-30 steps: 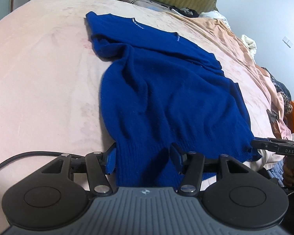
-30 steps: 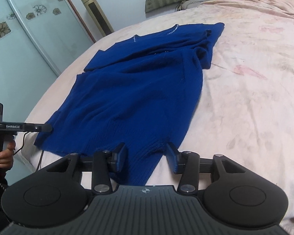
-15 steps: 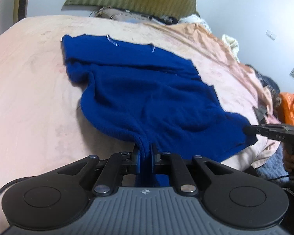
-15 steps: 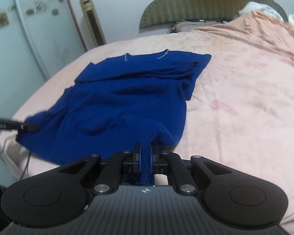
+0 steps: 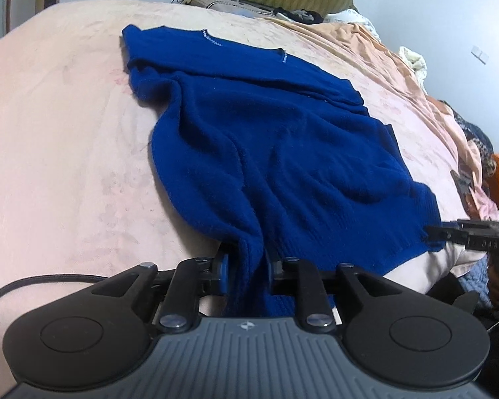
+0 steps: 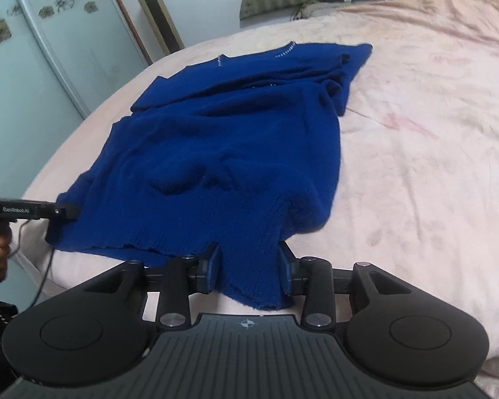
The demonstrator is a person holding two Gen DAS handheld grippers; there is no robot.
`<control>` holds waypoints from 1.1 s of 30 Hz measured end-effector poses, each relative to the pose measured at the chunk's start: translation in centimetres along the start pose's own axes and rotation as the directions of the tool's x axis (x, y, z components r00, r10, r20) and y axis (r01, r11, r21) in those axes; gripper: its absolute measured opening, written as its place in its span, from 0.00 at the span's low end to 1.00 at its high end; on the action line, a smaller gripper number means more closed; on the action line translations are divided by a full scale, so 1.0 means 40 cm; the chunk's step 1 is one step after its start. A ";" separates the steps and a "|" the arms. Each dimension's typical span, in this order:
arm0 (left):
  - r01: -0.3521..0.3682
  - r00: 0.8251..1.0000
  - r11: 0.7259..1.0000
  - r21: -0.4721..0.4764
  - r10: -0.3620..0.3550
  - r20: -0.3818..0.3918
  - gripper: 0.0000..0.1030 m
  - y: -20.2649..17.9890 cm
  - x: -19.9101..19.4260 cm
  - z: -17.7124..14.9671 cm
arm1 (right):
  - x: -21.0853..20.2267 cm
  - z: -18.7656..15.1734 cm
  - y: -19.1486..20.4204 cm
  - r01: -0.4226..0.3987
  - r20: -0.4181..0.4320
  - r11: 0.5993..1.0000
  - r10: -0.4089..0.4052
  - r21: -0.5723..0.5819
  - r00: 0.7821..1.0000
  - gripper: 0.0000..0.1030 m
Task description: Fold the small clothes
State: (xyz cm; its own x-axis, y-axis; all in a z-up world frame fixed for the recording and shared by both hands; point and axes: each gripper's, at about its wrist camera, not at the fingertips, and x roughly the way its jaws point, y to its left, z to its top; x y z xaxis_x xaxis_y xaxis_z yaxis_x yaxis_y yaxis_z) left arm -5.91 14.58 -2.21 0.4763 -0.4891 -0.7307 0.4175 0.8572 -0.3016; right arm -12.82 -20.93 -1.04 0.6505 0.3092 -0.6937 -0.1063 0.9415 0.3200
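Sweater flat on bed. Hem lies between jaws of left gripper and right gripper; both jaws opening, pads slack.

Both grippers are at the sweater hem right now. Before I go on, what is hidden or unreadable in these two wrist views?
- Left wrist view: the blue sweater hem nearest the camera is hidden behind the left gripper body; pad contact unclear as its jaws open.
- Right wrist view: the right gripper jaws are opening around the hem; contact cannot be judged.
- The collar lettering is too small to read.
- The bed is cut off by the frame edges.
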 end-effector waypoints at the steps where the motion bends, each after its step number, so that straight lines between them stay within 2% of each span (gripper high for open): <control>1: -0.007 1.000 1.000 0.009 0.007 0.000 0.19 -0.004 0.000 -0.001 | 0.001 0.000 -0.003 0.000 0.001 1.000 0.000 0.007 1.000 0.19; 3: -0.019 1.000 0.999 0.037 0.019 -0.004 0.19 -0.019 0.001 -0.002 | -0.003 0.000 -0.009 -0.003 0.003 1.000 0.003 0.017 1.000 0.15; 6: 0.009 1.000 0.999 0.035 -0.009 0.004 0.10 -0.028 -0.012 0.005 | -0.013 0.007 -0.003 -0.013 0.016 1.000 0.013 0.003 1.000 0.12; 9: 0.048 0.996 0.998 0.026 -0.050 0.074 0.10 -0.030 -0.060 0.018 | -0.048 0.028 0.001 -0.042 0.047 0.999 0.043 -0.016 0.998 0.12; 13: 0.124 0.974 0.992 0.016 -0.125 0.189 0.10 -0.025 -0.151 0.036 | -0.117 0.062 0.000 -0.090 0.102 0.995 0.094 -0.042 0.990 0.12; 18: 0.160 0.948 0.987 0.010 -0.156 0.276 0.09 -0.018 -0.226 0.037 | -0.182 0.072 0.003 -0.159 0.113 0.981 0.171 -0.107 0.979 0.11; 20: 0.146 0.946 0.989 0.023 -0.146 0.290 0.09 -0.019 -0.231 0.028 | -0.194 0.071 0.010 -0.190 0.100 0.970 0.206 -0.149 0.973 0.12; 22: 0.126 0.952 0.992 0.015 -0.125 0.278 0.09 -0.020 -0.220 0.025 | -0.191 0.076 0.016 -0.209 0.083 0.963 0.226 -0.172 0.971 0.12; 24: 0.128 0.957 0.992 -0.002 -0.123 0.264 0.09 -0.018 -0.208 0.034 | -0.186 0.081 0.018 -0.216 0.073 0.961 0.231 -0.171 0.970 0.12; 26: 0.129 0.952 0.992 0.005 -0.125 0.280 0.09 -0.024 -0.214 0.042 | -0.185 0.090 0.018 -0.242 0.077 0.957 0.256 -0.159 0.964 0.12; 28: 0.132 0.938 0.991 0.024 -0.133 0.321 0.09 -0.026 -0.233 0.050 | -0.194 0.101 0.018 -0.286 0.092 0.946 0.302 -0.154 0.949 0.12; 31: 0.146 0.897 0.988 0.053 -0.154 0.415 0.09 -0.036 -0.273 0.063 | -0.217 0.111 0.021 -0.334 0.117 0.929 0.354 -0.158 0.928 0.12; 32: 0.134 0.887 0.989 0.058 -0.146 0.438 0.09 -0.037 -0.279 0.065 | -0.216 0.117 0.020 -0.325 0.122 0.933 0.344 -0.154 0.931 0.12; 33: 0.114 0.887 0.992 0.057 -0.128 0.445 0.09 -0.038 -0.276 0.073 | -0.211 0.120 0.020 -0.302 0.124 0.942 0.321 -0.149 0.939 0.12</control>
State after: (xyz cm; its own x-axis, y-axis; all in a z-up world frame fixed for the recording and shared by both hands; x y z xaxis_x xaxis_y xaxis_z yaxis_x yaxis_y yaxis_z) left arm -9.54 18.22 8.08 0.7130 -0.6148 -0.3370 0.5125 0.7850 -0.3479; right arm -14.77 -23.42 8.17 0.6700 0.5757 -0.4688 -0.4086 0.8131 0.4146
